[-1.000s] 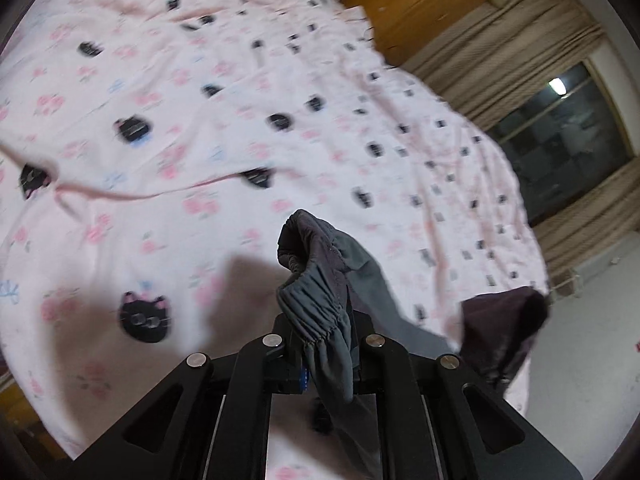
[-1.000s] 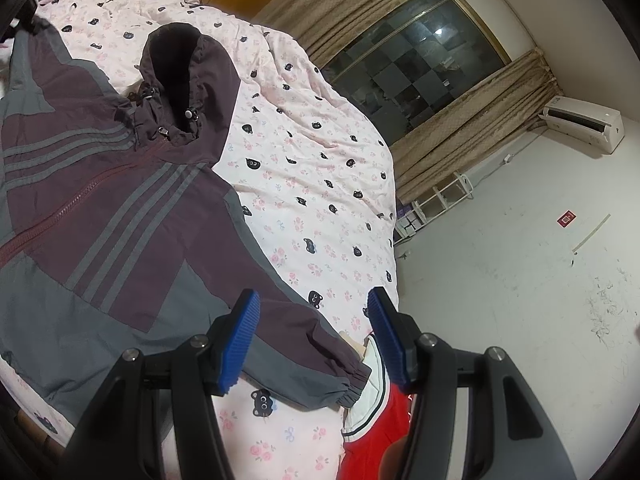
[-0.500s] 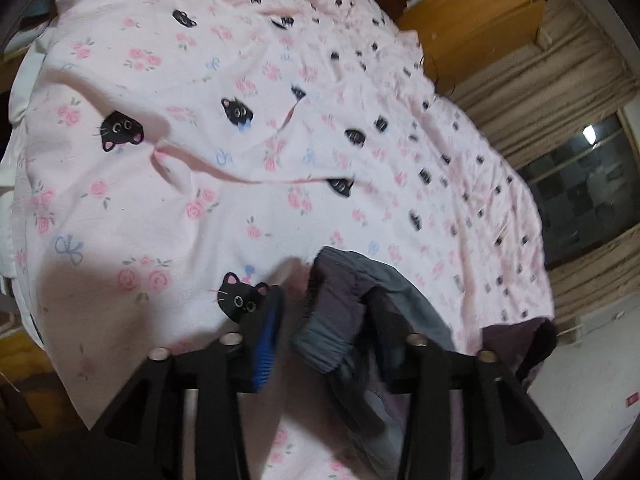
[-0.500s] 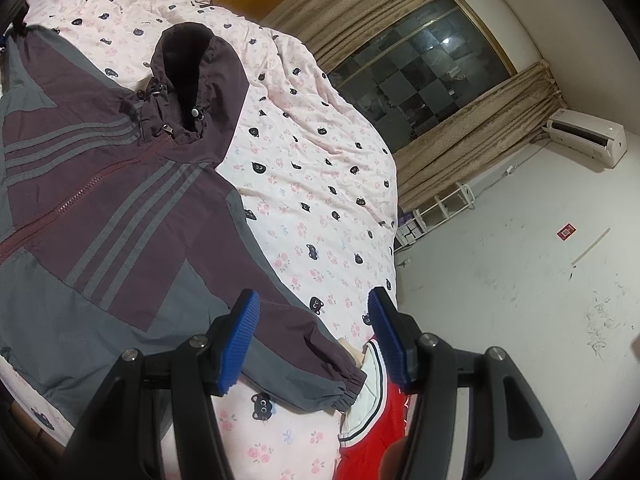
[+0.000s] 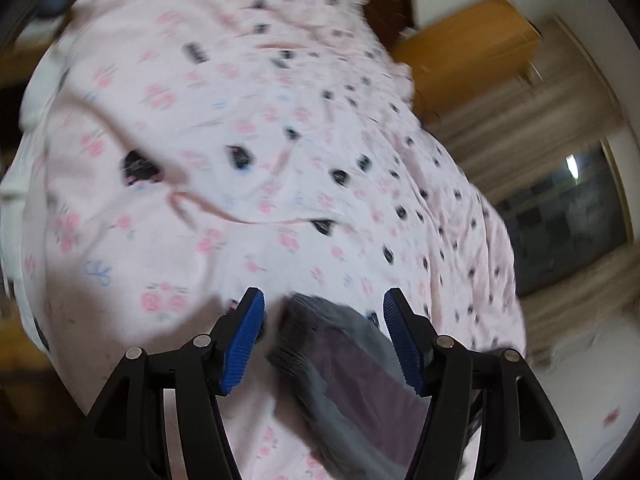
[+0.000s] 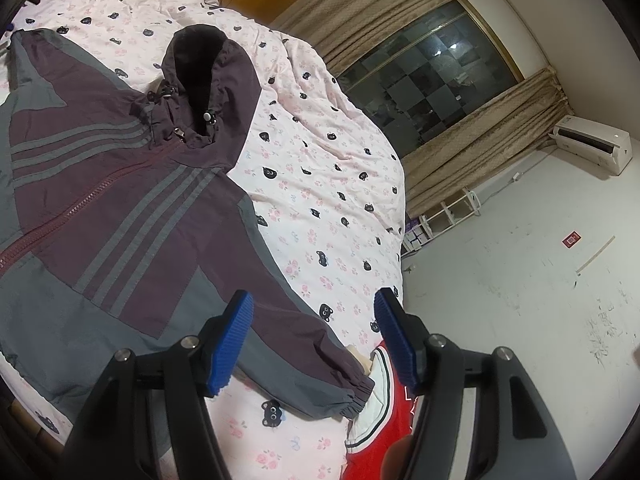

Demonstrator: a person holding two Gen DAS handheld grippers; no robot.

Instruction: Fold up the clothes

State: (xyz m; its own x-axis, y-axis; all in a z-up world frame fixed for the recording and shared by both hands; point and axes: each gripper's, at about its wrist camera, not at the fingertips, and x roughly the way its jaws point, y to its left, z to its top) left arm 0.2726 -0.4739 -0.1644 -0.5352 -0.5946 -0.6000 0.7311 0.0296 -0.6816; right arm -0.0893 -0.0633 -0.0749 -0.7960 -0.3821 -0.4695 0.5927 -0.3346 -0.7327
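Note:
A purple and grey hooded jacket [image 6: 120, 216] lies spread face up on the pink patterned bed sheet [image 6: 312, 168], zipper closed, hood [image 6: 204, 64] toward the headboard. In the right wrist view its right sleeve [image 6: 296, 344] runs down between the open blue pads of my right gripper [image 6: 314, 340], which hovers above the cuff. The left wrist view is blurred; the other sleeve's elastic cuff [image 5: 316, 340] lies on the sheet [image 5: 240, 160] between the spread fingers of my left gripper [image 5: 324, 340], which holds nothing.
A red and white garment [image 6: 384, 424] lies at the bed's edge beside the sleeve cuff. Beyond the bed are beige curtains [image 6: 472, 160], a dark window [image 6: 424, 80], a wooden headboard [image 5: 468, 48] and bare white floor [image 6: 520, 300].
My left gripper has opened and let go of the sleeve cuff, which now rests on the sheet. The left view swung and blurred. The right gripper stayed open, nearly still.

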